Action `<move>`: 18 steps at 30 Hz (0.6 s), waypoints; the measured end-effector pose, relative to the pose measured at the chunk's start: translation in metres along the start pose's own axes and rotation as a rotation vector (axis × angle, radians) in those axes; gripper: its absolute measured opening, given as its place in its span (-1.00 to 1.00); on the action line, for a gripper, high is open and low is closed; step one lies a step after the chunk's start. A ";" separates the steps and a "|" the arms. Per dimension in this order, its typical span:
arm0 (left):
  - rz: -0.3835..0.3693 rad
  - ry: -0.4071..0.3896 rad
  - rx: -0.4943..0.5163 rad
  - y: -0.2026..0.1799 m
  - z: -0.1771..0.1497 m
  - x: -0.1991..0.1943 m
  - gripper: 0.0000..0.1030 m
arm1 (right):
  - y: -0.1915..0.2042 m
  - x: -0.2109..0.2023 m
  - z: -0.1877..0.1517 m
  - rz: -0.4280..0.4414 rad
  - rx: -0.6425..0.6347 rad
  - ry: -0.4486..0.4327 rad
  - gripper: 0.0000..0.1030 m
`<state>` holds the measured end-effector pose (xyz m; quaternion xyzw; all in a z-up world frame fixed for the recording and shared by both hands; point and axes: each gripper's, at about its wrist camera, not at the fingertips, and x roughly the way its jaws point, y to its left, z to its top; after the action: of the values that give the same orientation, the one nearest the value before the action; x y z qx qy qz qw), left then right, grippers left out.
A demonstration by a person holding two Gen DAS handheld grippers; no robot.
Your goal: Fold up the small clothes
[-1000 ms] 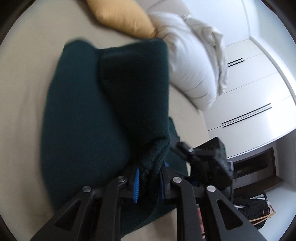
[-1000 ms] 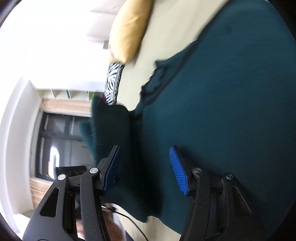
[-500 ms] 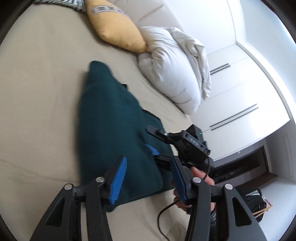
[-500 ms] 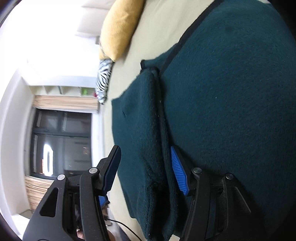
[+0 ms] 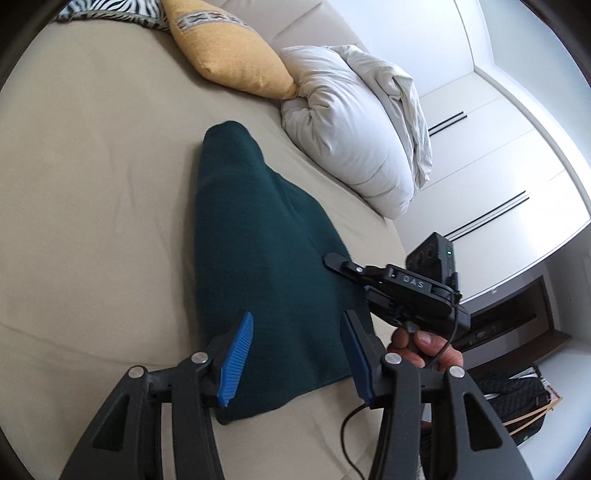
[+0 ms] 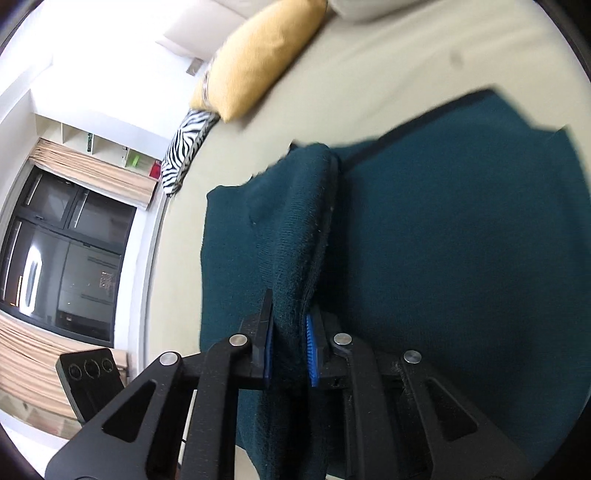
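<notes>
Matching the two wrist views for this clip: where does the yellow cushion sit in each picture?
Left wrist view: the yellow cushion lies at the top centre, on the beige bed, its tip against the white pillow.
Right wrist view: the same cushion sits at the top, left of centre, tilted and blurred.
Shared landmark: the zebra-striped cushion right beside it in both.

One green garment (image 5: 266, 266), three pillows, two claws.

A beige bed (image 5: 92, 184) fills the room — white wardrobe doors (image 5: 498, 177) stand beyond its crumpled white pillow (image 5: 354, 140). A dark window (image 6: 62, 251) under a bamboo blind (image 6: 92, 173) lies past the bed's other edge.
</notes>
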<state>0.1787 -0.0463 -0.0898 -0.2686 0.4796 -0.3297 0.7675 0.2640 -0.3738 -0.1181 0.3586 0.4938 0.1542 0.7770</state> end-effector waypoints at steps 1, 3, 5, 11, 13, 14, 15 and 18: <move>0.004 0.005 0.014 -0.004 -0.001 0.002 0.00 | -0.003 -0.010 0.001 -0.012 -0.012 -0.012 -0.76; 0.016 0.019 0.056 -0.017 0.001 0.013 0.00 | -0.013 -0.030 0.002 -0.030 -0.022 -0.040 -0.76; 0.030 0.028 0.096 -0.030 0.002 0.024 0.00 | -0.028 -0.051 0.003 -0.046 -0.014 -0.070 -0.77; 0.048 0.056 0.202 -0.075 0.004 0.064 0.00 | -0.075 -0.100 -0.003 -0.084 0.035 -0.125 -0.77; 0.060 0.066 0.234 -0.085 0.003 0.078 0.00 | -0.089 -0.107 -0.005 -0.078 0.050 -0.131 -0.77; 0.069 0.071 0.243 -0.088 0.003 0.086 0.00 | -0.094 -0.110 -0.008 -0.078 0.053 -0.127 -0.77; 0.078 0.077 0.252 -0.089 0.003 0.092 0.00 | -0.096 -0.109 -0.011 -0.084 0.055 -0.124 -0.77; 0.128 0.085 0.281 -0.090 0.000 0.110 0.00 | -0.102 -0.103 -0.017 -0.081 0.066 -0.132 -0.77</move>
<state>0.1917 -0.1877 -0.0858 -0.1132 0.4769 -0.3551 0.7960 0.1895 -0.4987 -0.1269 0.3731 0.4604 0.0825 0.8013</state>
